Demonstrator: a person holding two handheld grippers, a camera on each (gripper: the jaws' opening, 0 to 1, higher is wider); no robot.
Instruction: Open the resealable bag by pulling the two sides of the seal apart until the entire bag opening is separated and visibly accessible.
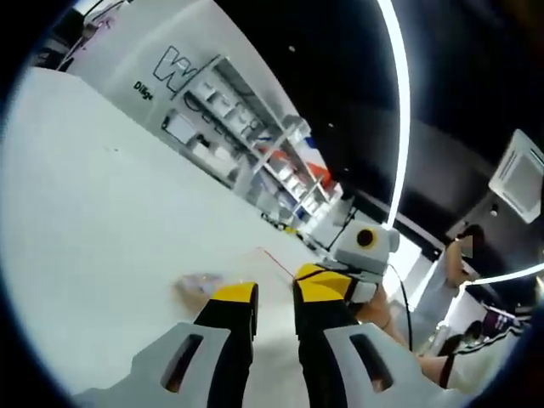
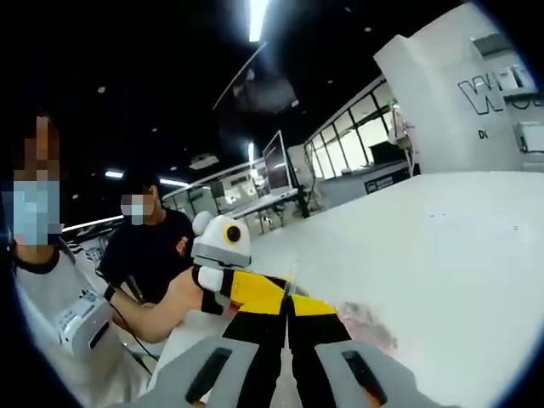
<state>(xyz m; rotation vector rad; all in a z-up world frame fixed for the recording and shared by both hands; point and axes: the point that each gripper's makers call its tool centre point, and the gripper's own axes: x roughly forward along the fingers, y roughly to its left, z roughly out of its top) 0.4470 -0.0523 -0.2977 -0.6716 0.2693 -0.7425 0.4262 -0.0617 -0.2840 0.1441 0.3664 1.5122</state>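
The resealable bag (image 1: 200, 285) is clear with pinkish contents and lies on the white table (image 1: 102, 212), just left of my left gripper's (image 1: 275, 299) yellow-tipped fingers. Those jaws stand apart, with bare table showing between them. A thin red line (image 1: 274, 260) runs from the bag side toward the right gripper, which enters from the right and touches my right-hand finger. In the right gripper view, my right gripper (image 2: 288, 308) has its jaws pressed together on a thin edge of the bag (image 2: 367, 328), which trails off to the right. The left gripper's yellow finger (image 2: 246, 289) meets my tips from the left.
The white table (image 2: 450, 246) stretches far ahead. Shelving (image 1: 255, 144) stands against a white wall beyond it. Two people (image 2: 149, 246) are close on the near side of the table, and one person's hand holds the left gripper. Desks with monitors (image 2: 276, 166) stand further back.
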